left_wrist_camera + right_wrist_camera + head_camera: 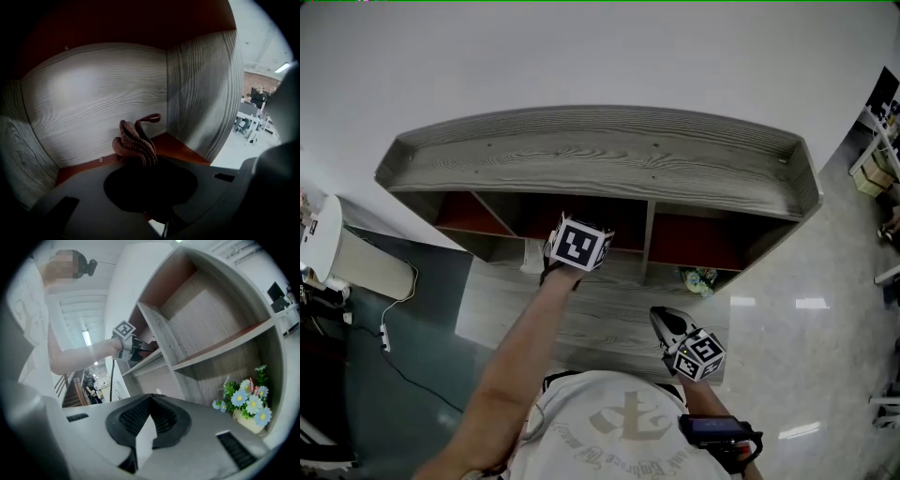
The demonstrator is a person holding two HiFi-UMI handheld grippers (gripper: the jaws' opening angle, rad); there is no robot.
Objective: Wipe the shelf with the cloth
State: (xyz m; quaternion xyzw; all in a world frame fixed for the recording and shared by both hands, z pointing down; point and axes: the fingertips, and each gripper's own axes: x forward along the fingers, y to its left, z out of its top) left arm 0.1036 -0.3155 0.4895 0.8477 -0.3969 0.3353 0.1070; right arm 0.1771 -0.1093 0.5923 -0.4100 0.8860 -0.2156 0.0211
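Observation:
The grey wood shelf unit (609,155) has red-floored compartments. My left gripper (572,251) reaches into the middle upper compartment. In the left gripper view it (146,165) is shut on a bunched reddish-brown cloth (136,140), which stands up from the jaws just above the red shelf floor (176,146), near the back wall and the right divider (201,93). My right gripper (664,319) hangs back near the person's chest, away from the shelf; its jaws (150,400) are shut with nothing in them. From the right gripper view the left gripper (127,344) shows at the shelf edge.
A small pot of blue and white flowers (248,404) sits in the lower right compartment (700,278). A white object (532,255) stands on the lower left shelf. On the floor at left are a white appliance (342,248) and a cable (389,328).

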